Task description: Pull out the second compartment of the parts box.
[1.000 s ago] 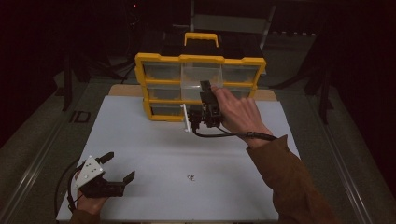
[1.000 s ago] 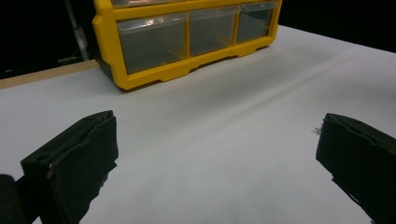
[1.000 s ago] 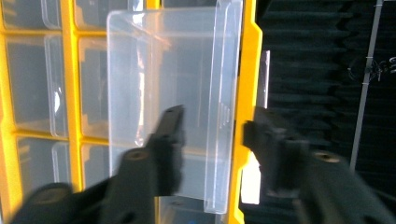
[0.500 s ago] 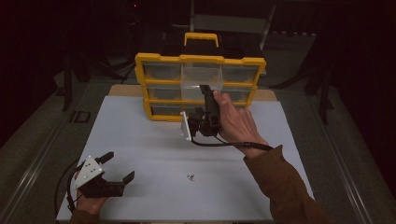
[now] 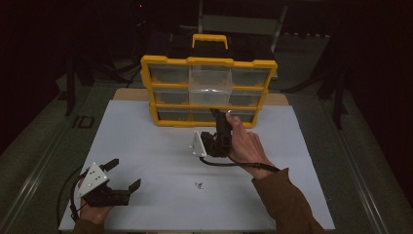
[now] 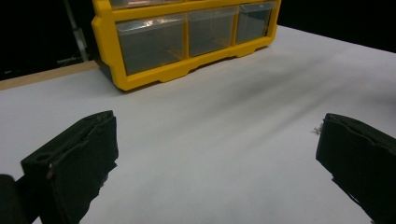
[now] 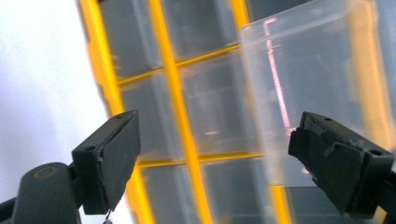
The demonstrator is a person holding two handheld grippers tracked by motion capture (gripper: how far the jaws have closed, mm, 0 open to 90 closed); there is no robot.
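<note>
1. Since the earlier frames, the right hand-held gripper (image 5: 220, 127) has come down and back from the pulled-out clear plastic drawer (image 5: 209, 86) toward the white surface (image 5: 146, 161), and its jaws have just been opening; nothing sits between them now.
2. Its own view shows both black jaws spread wide, with blurred yellow frame bars and the see-through drawer wall beyond them.
3. That drawer juts forward from the middle of the top row of the yellow plastic drawer cabinet (image 5: 146, 92) with a yellow carry handle (image 5: 210, 39), which stands at the far edge of the surface.
4. Resting at the near left of the surface, the left hand-held gripper (image 5: 124, 174) has its jaws wide apart and holds nothing.
5. A tiny dark metal item (image 5: 198, 185) lies on the surface between the two hands; it is too small to identify.
6. No brand, label or writing can be read anywhere.
7. Drawer contents cannot be made out, and the room around is dark.
</note>
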